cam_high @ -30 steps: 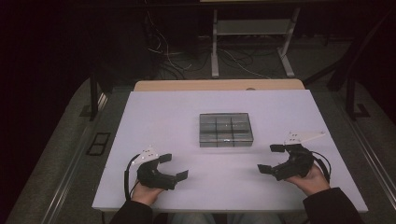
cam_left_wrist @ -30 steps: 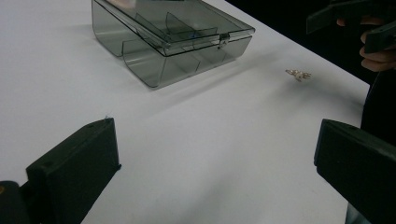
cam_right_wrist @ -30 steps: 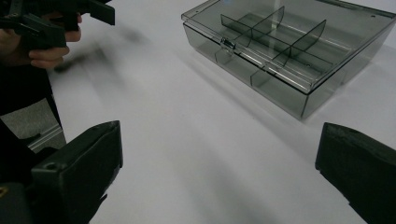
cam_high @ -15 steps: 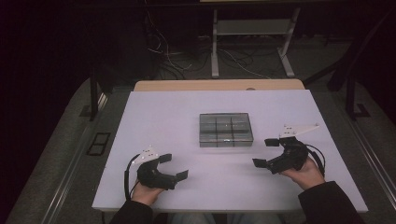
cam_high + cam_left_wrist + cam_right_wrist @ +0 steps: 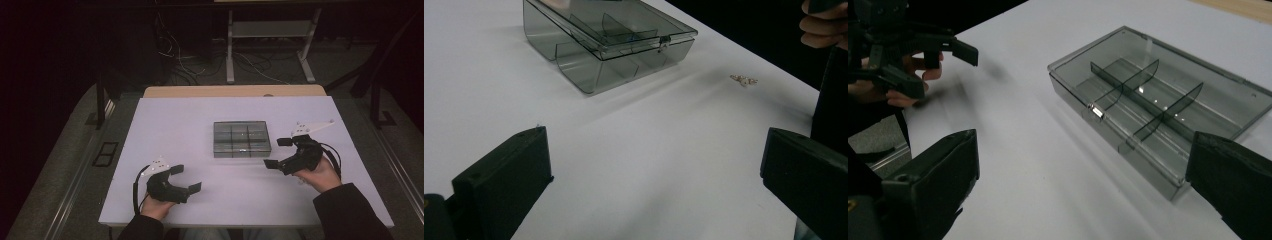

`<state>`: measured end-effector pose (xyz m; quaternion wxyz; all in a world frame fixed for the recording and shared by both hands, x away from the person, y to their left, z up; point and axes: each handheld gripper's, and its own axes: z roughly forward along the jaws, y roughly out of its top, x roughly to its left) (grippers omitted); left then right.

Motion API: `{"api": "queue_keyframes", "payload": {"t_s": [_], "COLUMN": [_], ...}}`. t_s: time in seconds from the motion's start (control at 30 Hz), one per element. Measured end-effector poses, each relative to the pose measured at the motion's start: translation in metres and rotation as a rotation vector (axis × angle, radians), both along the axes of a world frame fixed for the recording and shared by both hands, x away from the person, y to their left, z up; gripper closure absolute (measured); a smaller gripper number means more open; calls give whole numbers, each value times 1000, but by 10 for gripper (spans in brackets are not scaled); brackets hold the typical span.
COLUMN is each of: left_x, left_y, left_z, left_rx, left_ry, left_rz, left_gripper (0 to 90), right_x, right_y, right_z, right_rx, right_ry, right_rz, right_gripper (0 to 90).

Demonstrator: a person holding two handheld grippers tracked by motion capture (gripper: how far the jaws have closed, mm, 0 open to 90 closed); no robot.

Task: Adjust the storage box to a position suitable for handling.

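Right tool [image 5: 279, 152] moved nearer the closed, empty divided box [image 5: 241, 138].

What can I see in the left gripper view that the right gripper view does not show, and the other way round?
The left gripper view alone has a small pale object on the table right of the box, and part of the other hand. The right gripper view alone has the left gripper, open, and the box's small metal latch seen clearly. Both share the smoky clear divided box, lid closed, the white table, and their own black fingers spread wide.
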<state>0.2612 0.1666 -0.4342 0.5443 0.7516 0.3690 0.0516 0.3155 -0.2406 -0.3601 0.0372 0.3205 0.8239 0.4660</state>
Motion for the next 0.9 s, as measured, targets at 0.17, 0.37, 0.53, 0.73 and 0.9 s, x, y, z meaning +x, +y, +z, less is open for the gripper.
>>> {"api": "queue_keyframes", "payload": {"t_s": [0.17, 0.37, 0.53, 0.73, 0.9], "left_x": [0, 0, 0, 0, 0], "left_y": [0, 1, 1, 1, 1], "left_z": [0, 0, 0, 0, 0], "left_rx": [-2, -4, -3, -7, -10], "left_ry": [0, 1, -2, 2, 5], "left_rz": [0, 0, -1, -4, -4], "left_gripper": [0, 0, 0, 0, 0], "right_x": [12, 23, 30, 43, 55], "right_y": [7, 13, 18, 24, 27], "right_z": [6, 12, 15, 22, 28], "right_rx": [-1, -5, -15, -19, -8], "right_ry": [-4, -10, -13, -4, -4], "right_rz": [7, 7, 9, 20, 21], "right_gripper": [4, 5, 4, 5, 5]}}
